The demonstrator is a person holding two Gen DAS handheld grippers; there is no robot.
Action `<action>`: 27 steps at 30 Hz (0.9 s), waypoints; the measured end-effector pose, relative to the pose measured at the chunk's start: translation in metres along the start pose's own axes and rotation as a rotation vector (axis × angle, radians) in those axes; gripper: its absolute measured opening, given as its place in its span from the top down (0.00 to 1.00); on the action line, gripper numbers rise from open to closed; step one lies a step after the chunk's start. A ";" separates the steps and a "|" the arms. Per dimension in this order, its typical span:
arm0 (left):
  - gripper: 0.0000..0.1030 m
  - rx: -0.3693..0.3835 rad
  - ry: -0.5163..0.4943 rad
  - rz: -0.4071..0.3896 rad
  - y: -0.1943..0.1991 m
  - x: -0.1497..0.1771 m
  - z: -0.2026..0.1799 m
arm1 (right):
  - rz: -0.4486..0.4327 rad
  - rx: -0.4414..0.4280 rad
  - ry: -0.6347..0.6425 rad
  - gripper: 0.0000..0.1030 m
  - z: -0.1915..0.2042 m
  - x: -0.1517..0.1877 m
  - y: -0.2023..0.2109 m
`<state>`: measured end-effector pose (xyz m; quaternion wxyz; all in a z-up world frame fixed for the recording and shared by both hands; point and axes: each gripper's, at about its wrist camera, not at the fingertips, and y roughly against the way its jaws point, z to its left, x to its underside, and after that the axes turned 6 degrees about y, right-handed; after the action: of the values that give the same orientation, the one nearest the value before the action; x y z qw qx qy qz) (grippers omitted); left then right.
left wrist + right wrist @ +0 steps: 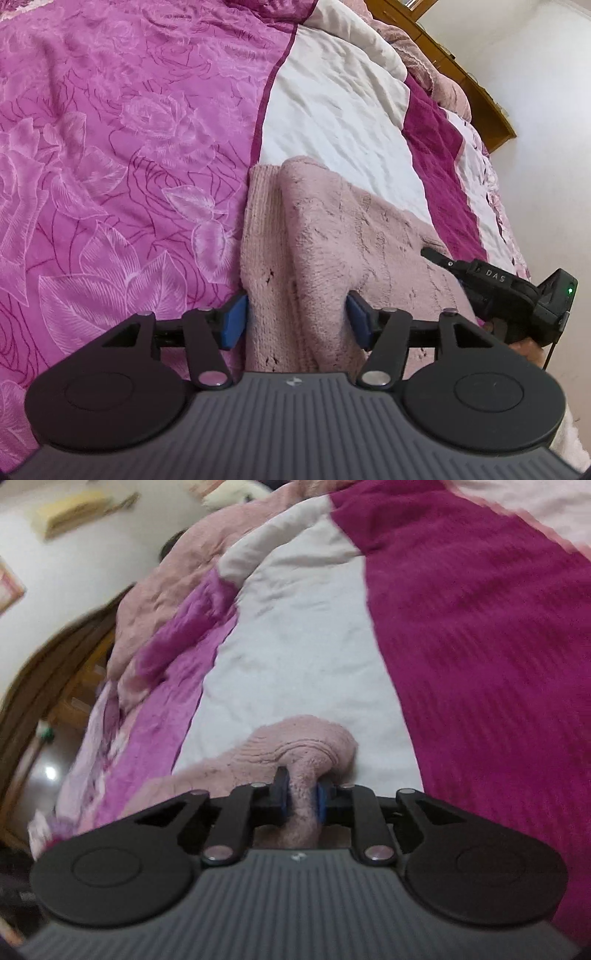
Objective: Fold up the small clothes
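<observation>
A small fuzzy pale-pink garment (332, 236) lies on the bedspread, with a ribbed knit edge (258, 229) along its left side. My left gripper (297, 317) is open, its blue pads (234, 319) astride the garment's near edge without pinching it. My right gripper (301, 801) is shut on a bunched fold of the same pink garment (295, 746) and holds it over the white panel. The right gripper also shows in the left wrist view (506, 291) at the garment's right side.
The bed is covered by a quilt with a pink floral panel (110, 147), a white panel (340, 122) and magenta stripes (480, 646). A crumpled pink blanket (177, 590) lies at the far end. A wooden headboard (465, 74) and white wall lie beyond.
</observation>
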<state>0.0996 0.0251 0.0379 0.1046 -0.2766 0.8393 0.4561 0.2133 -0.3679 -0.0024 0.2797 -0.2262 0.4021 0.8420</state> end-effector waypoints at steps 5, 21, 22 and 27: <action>0.37 -0.024 -0.066 -0.032 0.019 0.003 -0.013 | -0.003 0.065 -0.091 0.73 0.011 0.006 0.028; 0.36 -0.155 -0.194 0.001 0.052 0.049 -0.025 | -0.056 0.129 0.041 0.74 0.065 0.086 0.122; 0.31 -0.163 -0.177 0.013 0.049 0.050 -0.019 | -0.052 0.150 0.071 0.74 0.072 0.093 0.119; 0.24 -0.155 -0.098 0.016 0.047 0.054 0.000 | -0.061 0.214 0.134 0.70 0.079 0.114 0.110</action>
<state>0.0282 0.0256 0.0479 0.1200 -0.2544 0.7975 0.5337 0.0445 -0.3289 0.0340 0.3003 -0.2631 0.5003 0.7683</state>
